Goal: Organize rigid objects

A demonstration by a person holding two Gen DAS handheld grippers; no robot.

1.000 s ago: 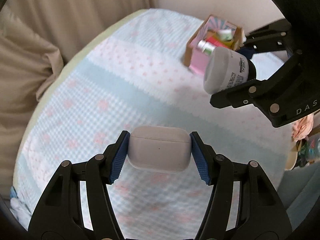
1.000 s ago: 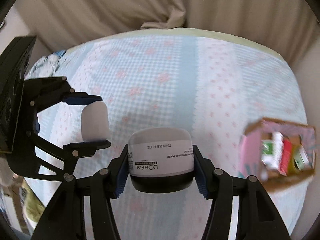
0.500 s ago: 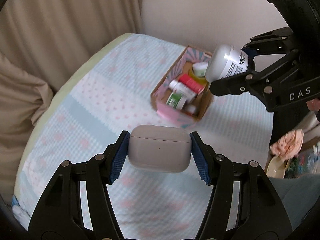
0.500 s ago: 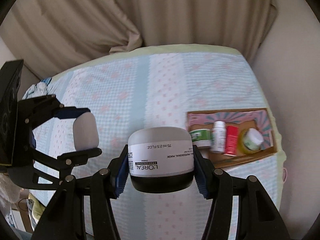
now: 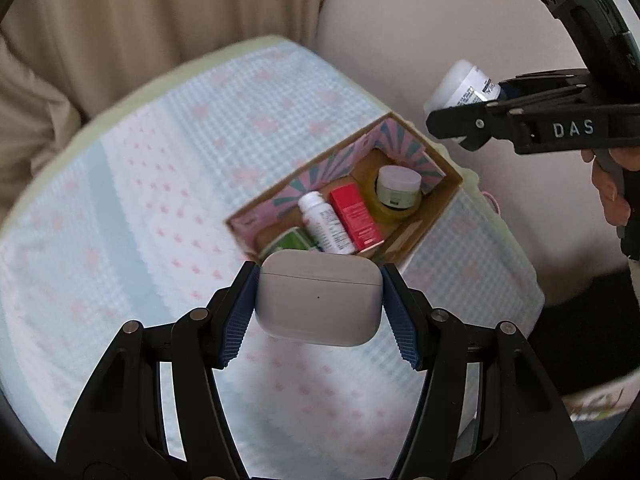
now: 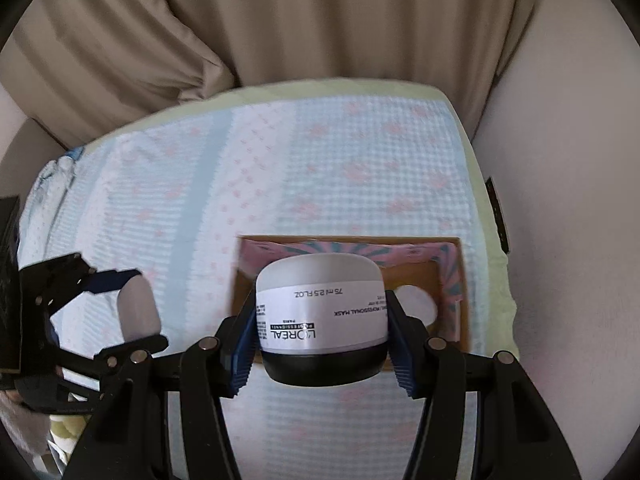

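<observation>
- The cardboard box (image 5: 430, 216) with pink and teal patterned inner walls sits on the bed (image 5: 160, 184) at its far right corner, close to the wall
- Inside the box, seen from the left wrist view: a white bottle (image 5: 326, 226) lying on its side, a red carton (image 5: 356, 216) lying touching it, a small jar with a white lid (image 5: 398, 188) standing upright at the far end, and a green item (image 5: 290, 242) at the near end, partly hidden
- The left claw (image 5: 319, 300) is clamped on a white earbud case (image 5: 318, 296), its blue pads pressing both ends; the case is held in the air just in front of the box's near end
- The right claw (image 6: 322, 320) grips a hair mask jar (image 6: 320, 312), white body with a black lid, turned upside down, held above the box (image 6: 456, 280)
- The bed carries a light blue and white cover with pink spots, beige curtains (image 6: 280, 20) hang behind it
</observation>
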